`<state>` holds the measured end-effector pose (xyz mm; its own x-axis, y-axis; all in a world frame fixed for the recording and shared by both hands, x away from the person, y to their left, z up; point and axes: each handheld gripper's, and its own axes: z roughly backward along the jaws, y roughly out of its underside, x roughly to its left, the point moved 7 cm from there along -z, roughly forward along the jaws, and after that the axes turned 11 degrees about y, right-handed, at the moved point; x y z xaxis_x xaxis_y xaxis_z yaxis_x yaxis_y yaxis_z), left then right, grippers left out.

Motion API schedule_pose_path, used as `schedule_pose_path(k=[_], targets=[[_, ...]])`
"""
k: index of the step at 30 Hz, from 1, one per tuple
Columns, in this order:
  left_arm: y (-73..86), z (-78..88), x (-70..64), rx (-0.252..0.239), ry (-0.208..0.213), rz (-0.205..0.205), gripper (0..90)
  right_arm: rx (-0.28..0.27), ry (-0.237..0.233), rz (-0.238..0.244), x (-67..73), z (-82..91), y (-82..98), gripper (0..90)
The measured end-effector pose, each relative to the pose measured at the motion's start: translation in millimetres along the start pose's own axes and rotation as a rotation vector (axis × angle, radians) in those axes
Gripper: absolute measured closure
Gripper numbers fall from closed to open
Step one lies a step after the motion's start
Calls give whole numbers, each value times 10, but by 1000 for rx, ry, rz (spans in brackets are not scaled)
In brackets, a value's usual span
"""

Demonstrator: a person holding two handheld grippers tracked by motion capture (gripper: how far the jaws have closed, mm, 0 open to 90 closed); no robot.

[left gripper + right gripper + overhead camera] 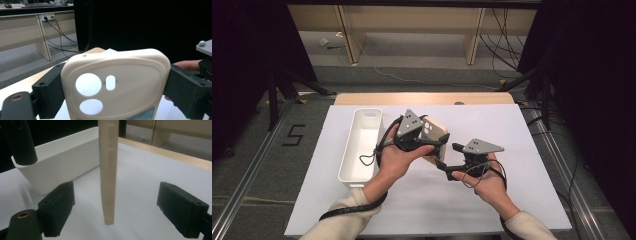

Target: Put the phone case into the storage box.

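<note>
A person sits at a worktop [512,200] covered in white, holding a gripper in each hand. The left gripper [424,137] clamps a cream phone case [112,85] by its two long edges and holds it upright above the middle of the worktop. The case shows three cut-outs for a camera. The right gripper [451,162] sits just beside it with its jaws spread wide; the thin edge of the case stands between them, and neither pad touches it. A long white tray [357,150] lies to the left of the case, and appears empty.

The step in hand looks like a handover, with the left gripper now carrying the case alone. To do it well, the left grip should stay square on both edges so the case does not twist or slip. The right gripper should draw straight back without brushing the case. If the case is meant for the tray, it should be lowered flat inside the walls before the jaws let go.

Count: one phone case, one tray, two grippers, two hands.
</note>
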<state>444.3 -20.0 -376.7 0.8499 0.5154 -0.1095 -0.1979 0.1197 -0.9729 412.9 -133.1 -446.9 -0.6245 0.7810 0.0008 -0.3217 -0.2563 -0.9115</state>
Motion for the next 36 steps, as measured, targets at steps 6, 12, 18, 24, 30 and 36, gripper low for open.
schedule_pose_path(k=[6,12,18,24,30,36], targets=[[-28,39,42,-5,-14,5,109,-7,8,-4,-55,54,20,159],[-60,83,88,-13,-30,11,110,-8,-1,-4,-83,108,42,167],[-86,120,125,-19,-45,19,110,-13,2,-4,-117,154,37,186],[-115,163,160,-27,-58,21,110,-24,1,-12,-145,200,29,192],[-133,195,186,-32,-63,21,110,-29,5,-17,-181,251,51,192],[-147,221,206,-35,-72,22,110,-40,13,-23,-231,319,61,193]])
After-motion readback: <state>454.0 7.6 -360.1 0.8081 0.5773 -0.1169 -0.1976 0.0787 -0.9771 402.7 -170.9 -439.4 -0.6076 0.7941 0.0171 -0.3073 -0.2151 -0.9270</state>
